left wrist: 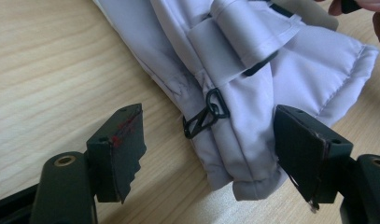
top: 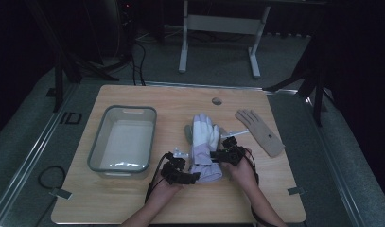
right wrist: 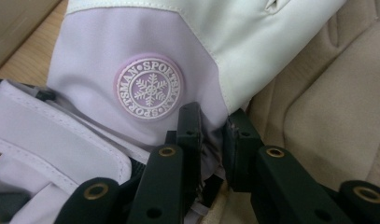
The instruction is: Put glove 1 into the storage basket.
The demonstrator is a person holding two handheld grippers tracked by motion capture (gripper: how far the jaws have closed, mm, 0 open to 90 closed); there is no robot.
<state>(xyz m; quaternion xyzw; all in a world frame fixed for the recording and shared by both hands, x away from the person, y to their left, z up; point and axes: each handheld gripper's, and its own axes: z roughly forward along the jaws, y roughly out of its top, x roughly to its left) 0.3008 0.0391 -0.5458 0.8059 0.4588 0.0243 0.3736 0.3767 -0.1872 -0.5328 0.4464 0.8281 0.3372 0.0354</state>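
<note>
High view notes: grey tub (top: 100, 142) at 9 o'clock on the wooden table (top: 133, 203), holding nothing I can make out but its pale floor. At table centre lies the lilac-and-white ski glove (top: 204, 142), fingers toward 12 o'clock, cuff toward 6 o'clock. A second glove (top: 188, 133) lies under it, one edge poking out at 9 o'clock. A tan glove (top: 259, 131) lies apart at 2 o'clock, and a small grey disc (top: 216, 100) sits toward 12 o'clock. My left gripper (top: 196, 177) is at the cuff's 7 o'clock side, my right gripper (top: 217, 155) at its 3 o'clock edge. Left gripper view adds detail that the high one lacks: a black clip (left wrist: 204, 116) hanging on the cuff's seam, a strap across the wrist, faint dark scuffing on the fabric, red smears on one pad. My left jaws stand wide apart, bracketing the cuff corner; the far jaw is just beside the fabric, contact uncertain, nothing held. Right gripper view gives the round snowflake badge (right wrist: 149, 87) reading SPORTSMAN, with beige cloth at 3 o'clock. My right jaws are nearly together, pinching a fold of the lilac fabric just below the badge.
</note>
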